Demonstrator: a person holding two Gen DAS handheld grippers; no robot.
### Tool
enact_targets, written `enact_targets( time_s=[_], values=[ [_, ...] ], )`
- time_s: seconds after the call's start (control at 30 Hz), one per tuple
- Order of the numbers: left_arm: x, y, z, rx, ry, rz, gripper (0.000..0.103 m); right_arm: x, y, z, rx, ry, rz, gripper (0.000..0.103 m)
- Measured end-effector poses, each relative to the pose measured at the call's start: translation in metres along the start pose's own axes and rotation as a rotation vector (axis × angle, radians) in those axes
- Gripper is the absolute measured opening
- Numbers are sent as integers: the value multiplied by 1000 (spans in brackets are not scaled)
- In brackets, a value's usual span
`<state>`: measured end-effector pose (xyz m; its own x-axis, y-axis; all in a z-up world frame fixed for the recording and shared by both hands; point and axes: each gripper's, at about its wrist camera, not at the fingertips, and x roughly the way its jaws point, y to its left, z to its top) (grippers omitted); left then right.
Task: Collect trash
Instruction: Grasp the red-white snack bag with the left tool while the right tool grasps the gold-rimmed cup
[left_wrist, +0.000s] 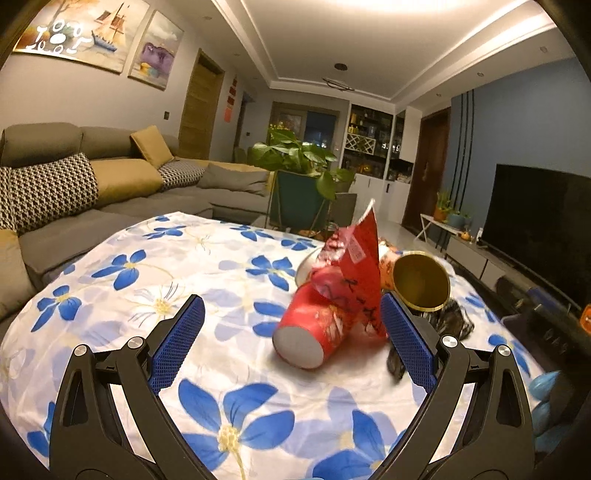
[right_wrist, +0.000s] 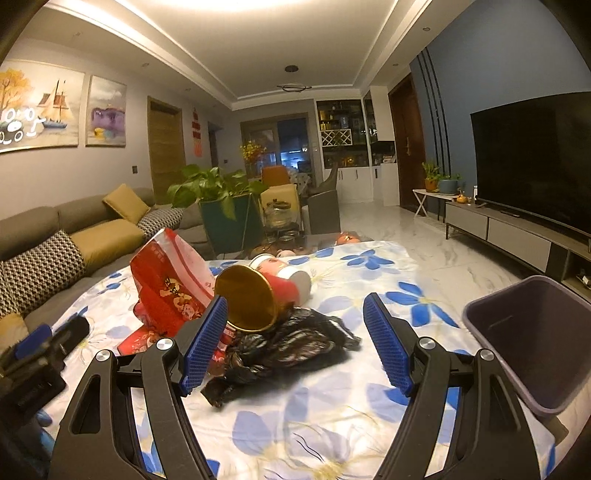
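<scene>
Left claw (left_wrist: 291, 321) spread wide, level, low over floral-cloth bench (left_wrist: 207, 258), facing tipped red paper cup (left_wrist: 314, 332). Right claw (right_wrist: 295, 332) spread wide, empty, over crumpled black plastic bag (right_wrist: 284, 347); grey bin (right_wrist: 532, 339) at right.

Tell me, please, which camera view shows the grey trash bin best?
The right wrist view. There the grey trash bin stands at the right edge of the flowered table, and its open mouth and inner wall are plainly visible, beyond the open right gripper. The left wrist view does not show the bin at all.
</scene>
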<state>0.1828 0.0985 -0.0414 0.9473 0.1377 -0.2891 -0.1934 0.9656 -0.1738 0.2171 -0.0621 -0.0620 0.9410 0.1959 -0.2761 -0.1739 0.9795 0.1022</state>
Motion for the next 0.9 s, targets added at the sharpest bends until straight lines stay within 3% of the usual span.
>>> enact_targets(
  time_s=[0.13, 0.23, 0.4, 0.6, 0.9],
  values=[
    [13, -9, 16, -7, -8, -43, 94, 10, 2, -1, 7, 6, -4, 73],
    [28, -23, 26, 34, -15, -62, 87, 17, 3, 0, 3, 10, -11, 73],
    [62, -39, 30, 82, 44, -110, 61, 28, 3, -1, -13, 31, -16, 70],
    [80, -39, 27, 68, 108, -142, 28, 46, 7, -1, -18, 65, 1, 65],
    [72, -33, 28, 41, 89, -167, 2, 77, 12, 1, -31, 135, 5, 43]
  ],
)
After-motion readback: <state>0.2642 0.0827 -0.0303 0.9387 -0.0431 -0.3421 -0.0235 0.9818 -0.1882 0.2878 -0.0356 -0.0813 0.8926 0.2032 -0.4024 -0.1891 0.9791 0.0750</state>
